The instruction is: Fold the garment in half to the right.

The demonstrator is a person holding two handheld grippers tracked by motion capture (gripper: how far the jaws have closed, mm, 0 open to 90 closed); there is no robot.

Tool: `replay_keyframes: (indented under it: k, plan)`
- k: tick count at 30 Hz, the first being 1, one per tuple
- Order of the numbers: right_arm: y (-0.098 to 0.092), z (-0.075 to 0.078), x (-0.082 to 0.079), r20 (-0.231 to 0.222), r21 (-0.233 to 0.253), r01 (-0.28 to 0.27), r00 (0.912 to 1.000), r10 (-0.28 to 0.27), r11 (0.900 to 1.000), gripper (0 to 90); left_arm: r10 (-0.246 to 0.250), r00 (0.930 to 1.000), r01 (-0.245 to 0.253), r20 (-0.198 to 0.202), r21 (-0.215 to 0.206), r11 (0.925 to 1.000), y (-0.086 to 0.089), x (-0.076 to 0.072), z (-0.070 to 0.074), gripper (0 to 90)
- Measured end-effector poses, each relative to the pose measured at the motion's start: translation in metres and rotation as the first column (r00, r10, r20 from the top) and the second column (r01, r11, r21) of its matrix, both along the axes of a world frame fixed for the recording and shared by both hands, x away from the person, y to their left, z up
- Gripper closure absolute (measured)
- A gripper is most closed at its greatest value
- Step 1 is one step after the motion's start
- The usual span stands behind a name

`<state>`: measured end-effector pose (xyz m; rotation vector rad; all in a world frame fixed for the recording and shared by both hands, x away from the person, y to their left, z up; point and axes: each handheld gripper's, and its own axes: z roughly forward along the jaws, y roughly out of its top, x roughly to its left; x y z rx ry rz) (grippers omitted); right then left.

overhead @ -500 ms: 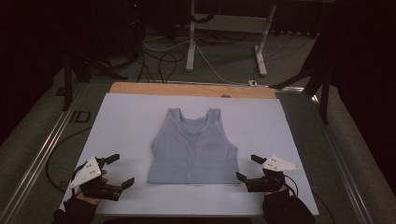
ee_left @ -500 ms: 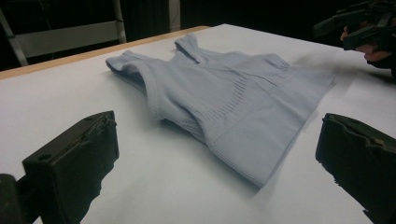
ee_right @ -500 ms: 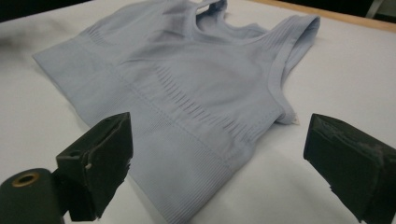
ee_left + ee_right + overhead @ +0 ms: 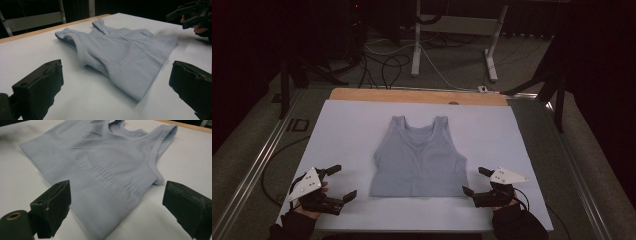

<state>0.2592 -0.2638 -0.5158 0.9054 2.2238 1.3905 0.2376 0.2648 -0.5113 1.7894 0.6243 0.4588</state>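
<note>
A pale blue sleeveless top (image 4: 419,157) lies flat in the middle of the white table sheet (image 4: 347,130), straps toward the far side. It appears close in the left gripper view (image 4: 117,52) and in the right gripper view (image 4: 105,167). My left gripper (image 4: 341,182) rests near the front left of the sheet, open and empty, a short way left of the top's bottom hem. At the hem's right corner sits my right gripper (image 4: 476,181), open, holding nothing, its jaws pointing at the cloth. The right gripper also shows far off in the left gripper view (image 4: 193,15).
A wooden strip (image 4: 417,96) edges the far side of the table. Metal rails (image 4: 259,167) run along both sides. Beyond the table are a white stand (image 4: 452,30) and floor cables (image 4: 382,62) in a dark room.
Both grippers have shifted slightly toward the top's bottom corners. The top lies as before.
</note>
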Motion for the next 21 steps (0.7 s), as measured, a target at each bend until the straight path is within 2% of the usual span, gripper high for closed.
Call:
replay_keyframes:
  k: [4,12,16,17,21]
  plan:
    - [0.001,0.002,0.000,0.006,0.005,-0.004,1.0000,0.004,1.000,8.3,-0.017,0.9996,0.017,-0.022,0.013,0.9998,-0.004,-0.001,-0.001,0.0]
    - [0.002,0.006,-0.001,-0.003,0.021,-0.011,0.9999,0.011,1.000,8.3,-0.039,0.9989,0.040,-0.027,0.018,0.9990,-0.009,0.000,0.002,0.0]
    - [0.005,0.017,0.001,-0.010,0.037,-0.014,0.9998,0.015,0.999,8.3,-0.055,0.9979,0.055,-0.035,0.005,0.9985,-0.013,0.001,0.010,0.0]
    - [0.006,0.020,0.002,-0.005,0.027,-0.013,0.9999,0.013,1.000,8.3,-0.064,0.9968,0.064,-0.049,0.013,0.9978,-0.014,0.001,0.015,0.0]
    - [0.008,0.027,0.004,0.005,0.024,-0.017,0.9998,0.017,1.000,8.3,-0.069,0.9955,0.070,-0.065,0.007,0.9976,-0.014,0.001,0.022,0.0]
